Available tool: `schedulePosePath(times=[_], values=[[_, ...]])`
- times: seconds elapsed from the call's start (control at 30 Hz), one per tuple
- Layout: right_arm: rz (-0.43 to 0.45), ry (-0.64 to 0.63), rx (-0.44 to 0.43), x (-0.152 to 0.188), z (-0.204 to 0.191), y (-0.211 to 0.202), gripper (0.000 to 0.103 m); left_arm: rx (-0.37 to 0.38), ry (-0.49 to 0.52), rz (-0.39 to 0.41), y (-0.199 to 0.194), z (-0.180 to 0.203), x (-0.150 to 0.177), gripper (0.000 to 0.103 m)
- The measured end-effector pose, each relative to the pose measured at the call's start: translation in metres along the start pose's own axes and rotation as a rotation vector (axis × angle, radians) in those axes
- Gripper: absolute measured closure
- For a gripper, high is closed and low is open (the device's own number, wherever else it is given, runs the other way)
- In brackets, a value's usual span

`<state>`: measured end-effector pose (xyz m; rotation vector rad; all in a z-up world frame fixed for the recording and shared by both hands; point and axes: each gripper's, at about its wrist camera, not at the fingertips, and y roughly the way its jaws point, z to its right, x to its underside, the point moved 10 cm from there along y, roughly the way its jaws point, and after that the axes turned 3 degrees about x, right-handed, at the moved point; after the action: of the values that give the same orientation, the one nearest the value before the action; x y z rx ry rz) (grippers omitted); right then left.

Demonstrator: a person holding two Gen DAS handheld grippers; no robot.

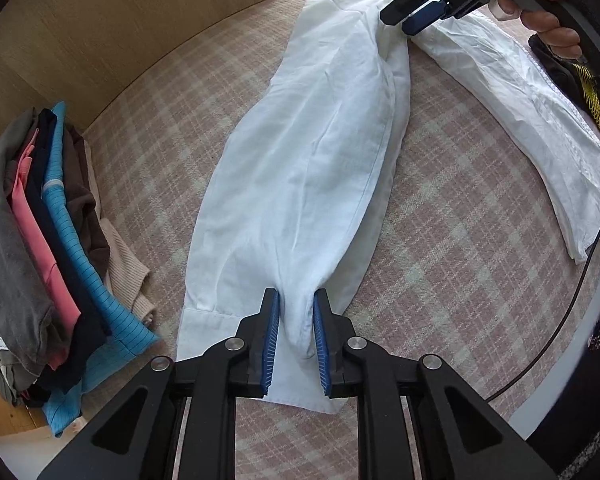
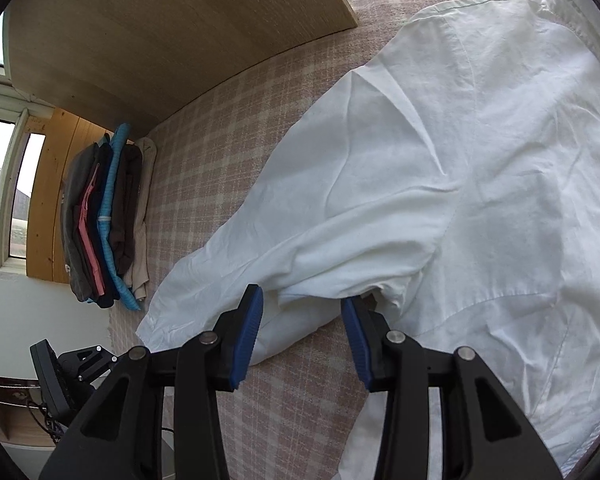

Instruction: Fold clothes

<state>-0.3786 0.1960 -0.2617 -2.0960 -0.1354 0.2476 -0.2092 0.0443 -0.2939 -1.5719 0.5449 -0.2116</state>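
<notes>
A white long-sleeved shirt (image 1: 312,152) lies spread on the pink checked bed cover (image 1: 440,280). One sleeve runs toward the left wrist camera. My left gripper (image 1: 297,294) is shut on a bunched fold of that sleeve near its cuff (image 1: 220,320). My right gripper (image 1: 400,20), held by a hand (image 1: 552,20), is at the armpit where that sleeve meets the body. In the right wrist view the shirt (image 2: 480,160) fills the right side; the right gripper (image 2: 303,296) stands open, its pads (image 2: 248,324) wide apart with the sleeve's lower edge between the tips.
A stack of folded clothes (image 1: 48,248) in grey, pink, navy, blue and brown lies at the left by the wooden headboard (image 1: 100,20); the stack (image 2: 104,216) shows again in the right wrist view. The other sleeve (image 1: 520,108) stretches right. A black cable (image 1: 560,320) hangs at the right.
</notes>
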Motion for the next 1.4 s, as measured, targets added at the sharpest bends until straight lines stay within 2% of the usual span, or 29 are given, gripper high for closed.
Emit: schedulePosePath(times=[0.1, 0.2, 0.3, 0.43, 0.53, 0.63, 0.67, 0.7, 0.73, 0.77, 0.9, 0.97, 1.1, 1.17, 1.2, 1.23, 1.27, 1.3, 1.33, 1.4], values=[[0.01, 0.01, 0.004, -0.002, 0.0, 0.003, 0.064, -0.004, -0.006, 0.006, -0.003, -0.003, -0.001, 0.09], [0.018, -0.01, -0.002, -0.001, -0.005, 0.001, 0.1, -0.009, -0.011, 0.012, -0.006, -0.007, -0.002, 0.09], [0.028, -0.054, 0.032, 0.001, -0.006, -0.005, 0.1, -0.013, -0.011, 0.014, -0.01, -0.007, -0.001, 0.09], [0.053, -0.048, 0.021, 0.001, -0.002, -0.024, 0.1, -0.01, -0.024, 0.019, -0.01, -0.007, 0.001, 0.09], [-0.034, -0.076, 0.112, 0.01, 0.01, -0.003, 0.099, 0.032, -0.038, 0.021, -0.007, -0.002, 0.007, 0.09], [-0.086, -0.055, 0.131, 0.022, 0.017, 0.007, 0.095, 0.065, -0.059, 0.012, -0.004, 0.003, 0.017, 0.086], [-0.08, -0.058, 0.135, 0.023, 0.017, 0.004, 0.093, 0.069, -0.08, 0.025, -0.01, 0.001, 0.022, 0.085], [-0.07, -0.064, 0.14, 0.025, 0.016, 0.0, 0.086, 0.071, -0.112, 0.048, -0.019, -0.005, 0.027, 0.084], [-0.059, -0.077, 0.149, 0.026, 0.016, -0.004, 0.08, 0.074, -0.143, 0.071, -0.028, -0.011, 0.032, 0.077], [-0.049, -0.093, 0.16, 0.028, 0.015, -0.008, 0.078, 0.068, -0.174, 0.084, -0.034, -0.017, 0.04, 0.07], [-0.046, -0.153, 0.168, 0.041, 0.002, -0.014, 0.076, 0.014, -0.296, 0.085, -0.047, -0.045, 0.077, 0.071], [-0.068, -0.169, 0.139, 0.051, -0.012, -0.01, 0.076, 0.024, -0.335, 0.08, -0.042, -0.044, 0.087, 0.071], [-0.107, -0.236, 0.112, 0.066, -0.041, 0.005, 0.076, 0.072, -0.307, 0.111, -0.03, -0.007, 0.074, 0.069], [-0.123, -0.25, 0.111, 0.069, -0.046, 0.014, 0.076, 0.066, -0.272, 0.101, -0.018, 0.006, 0.063, 0.062], [-0.133, -0.247, 0.11, 0.07, -0.048, 0.019, 0.076, 0.056, -0.253, 0.089, -0.011, 0.011, 0.058, 0.062], [-0.146, -0.237, 0.104, 0.071, -0.047, 0.023, 0.076, 0.046, -0.235, 0.078, -0.003, 0.016, 0.054, 0.063], [-0.16, -0.226, 0.098, 0.071, -0.046, 0.027, 0.076, 0.03, -0.217, 0.061, 0.004, 0.018, 0.051, 0.068], [-0.172, -0.215, 0.096, 0.072, -0.044, 0.029, 0.076, 0.012, -0.204, 0.038, 0.009, 0.016, 0.05, 0.074], [-0.184, -0.206, 0.094, 0.072, -0.042, 0.032, 0.076, -0.001, -0.193, 0.017, 0.012, 0.013, 0.05, 0.092], [-0.184, -0.185, 0.099, 0.07, -0.036, 0.033, 0.076, -0.059, -0.171, 0.012, 0.005, 0.003, 0.046, 0.098]])
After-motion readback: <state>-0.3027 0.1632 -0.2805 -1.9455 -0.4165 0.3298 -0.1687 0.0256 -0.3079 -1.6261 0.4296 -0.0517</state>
